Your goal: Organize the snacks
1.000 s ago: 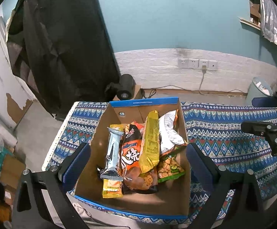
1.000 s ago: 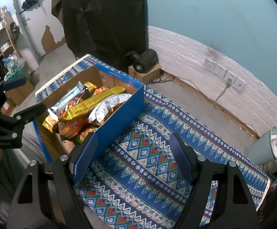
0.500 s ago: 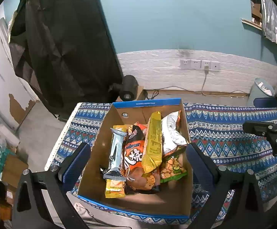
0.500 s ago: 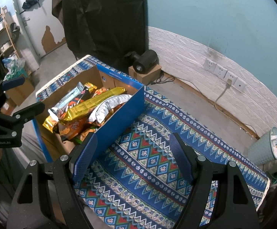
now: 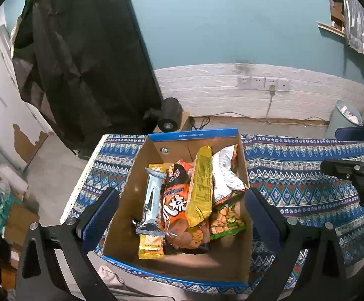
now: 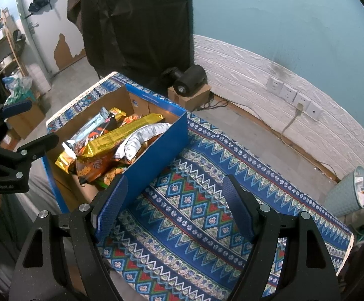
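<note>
Since a second earlier: left wrist view drifted slightly, box sat a touch further right in frame; right wrist view unchanged, no snack had shifted.

Left gripper (image 5: 182, 212) hovered over the cardboard box (image 5: 245, 173), jaws wide apart, nothing between the pads, one finger at each side of the box in the lower frame. Right gripper (image 6: 173, 205) hovered over the patterned cloth (image 6: 207, 200) on the bench, jaws also wide apart and empty, its left finger just beside the box's blue outer wall in the picture.

Box stood at frame centre in the left view and upper left in the right view, on the cloth-covered bench. Snacks were all inside it, piled lengthwise:
- pale blue bar (image 5: 153, 195) on the left, lying over a small yellow packet (image 5: 150, 247)
- orange bag (image 5: 175, 205) in the middle
- long gold pack (image 5: 200, 185) tilted across the top
- white bag (image 5: 225, 175) against the right wall
- green peanut bag (image 5: 228, 222) below it, lower right of the pile

Near part of the box floor was bare cardboard.

Background: dark cloth (image 5: 81, 62) hung upper left, grey bin (image 6: 352, 190) at far right on the floor.
</note>
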{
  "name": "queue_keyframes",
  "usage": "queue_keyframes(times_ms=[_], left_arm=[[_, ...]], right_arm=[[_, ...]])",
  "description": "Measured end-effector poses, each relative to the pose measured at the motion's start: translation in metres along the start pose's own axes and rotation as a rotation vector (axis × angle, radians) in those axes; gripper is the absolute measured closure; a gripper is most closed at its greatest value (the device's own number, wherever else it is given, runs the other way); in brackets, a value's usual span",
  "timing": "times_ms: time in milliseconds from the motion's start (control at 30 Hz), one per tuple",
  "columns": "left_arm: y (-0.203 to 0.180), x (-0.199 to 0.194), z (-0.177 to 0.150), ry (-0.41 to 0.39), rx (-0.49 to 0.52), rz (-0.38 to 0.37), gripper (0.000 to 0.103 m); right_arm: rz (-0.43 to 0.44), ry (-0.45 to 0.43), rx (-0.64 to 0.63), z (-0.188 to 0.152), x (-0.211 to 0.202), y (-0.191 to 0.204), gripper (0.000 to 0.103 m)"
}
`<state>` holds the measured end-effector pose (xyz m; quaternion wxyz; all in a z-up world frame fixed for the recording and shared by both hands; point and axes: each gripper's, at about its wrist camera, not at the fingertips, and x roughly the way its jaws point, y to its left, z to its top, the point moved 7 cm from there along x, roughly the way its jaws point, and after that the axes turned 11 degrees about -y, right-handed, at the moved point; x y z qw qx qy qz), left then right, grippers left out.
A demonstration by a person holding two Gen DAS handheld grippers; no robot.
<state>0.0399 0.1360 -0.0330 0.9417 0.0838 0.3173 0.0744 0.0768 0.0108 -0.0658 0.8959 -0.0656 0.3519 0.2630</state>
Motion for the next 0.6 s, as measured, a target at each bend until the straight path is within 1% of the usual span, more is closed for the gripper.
queue_keyframes(times_ms=[200,600], left_arm=[[-0.0011,0.0000,0.0001,0.008,-0.009,-0.012,0.002],[-0.0035,0.0008,-0.0014,0.010,0.002,-0.007,0.002]], right_arm=[[0.000,0.002,-0.002,-0.0018,-0.0008,-0.0010,0.026],[-0.001,0.004,-0.005,-0.0042,-0.0023,-0.0009,0.026]])
